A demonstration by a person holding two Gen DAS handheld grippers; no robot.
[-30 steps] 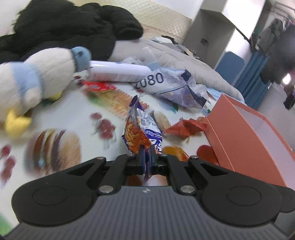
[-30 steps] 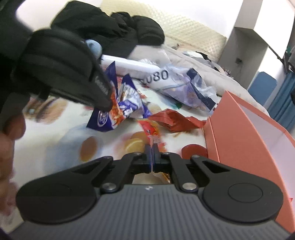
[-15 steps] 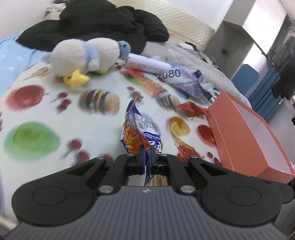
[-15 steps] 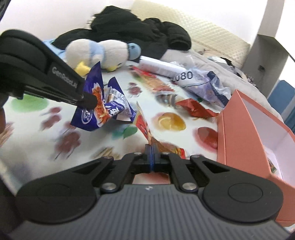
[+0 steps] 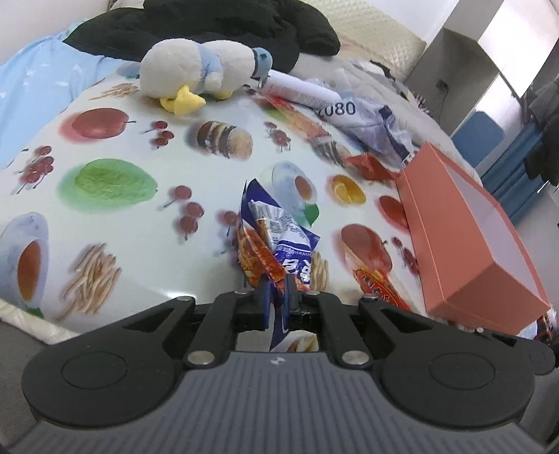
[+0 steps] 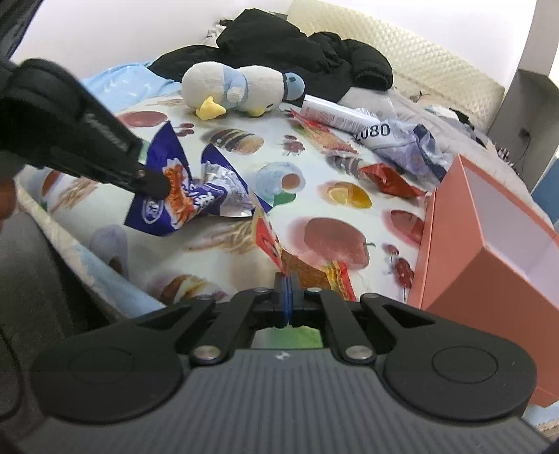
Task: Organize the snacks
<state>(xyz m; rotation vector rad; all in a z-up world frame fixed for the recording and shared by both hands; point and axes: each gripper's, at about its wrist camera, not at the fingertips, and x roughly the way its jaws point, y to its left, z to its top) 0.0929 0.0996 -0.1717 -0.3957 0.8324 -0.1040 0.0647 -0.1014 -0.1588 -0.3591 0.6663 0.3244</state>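
My left gripper (image 5: 276, 297) is shut on a blue and orange snack packet (image 5: 276, 241) and holds it above the printed cloth; the same gripper (image 6: 153, 183) and packet (image 6: 195, 195) show in the right wrist view. My right gripper (image 6: 287, 290) is shut on a red and yellow snack packet (image 6: 300, 265), which also shows in the left wrist view (image 5: 377, 283). An open orange box (image 5: 471, 237) stands to the right, also in the right wrist view (image 6: 489, 237). A red packet (image 6: 387, 178) lies near the box's far end.
A plush duck (image 5: 202, 70) lies at the back of the fruit-printed cloth (image 5: 115, 181). Behind it are black jackets (image 5: 216, 28), a white tube (image 5: 297, 87) and a crumpled clear bag marked 080 (image 5: 367, 118). The cloth's edge drops off at the near left.
Both grippers have pulled back and up from the cloth with their packets. The duck and the box look farther away and more of the cloth shows.
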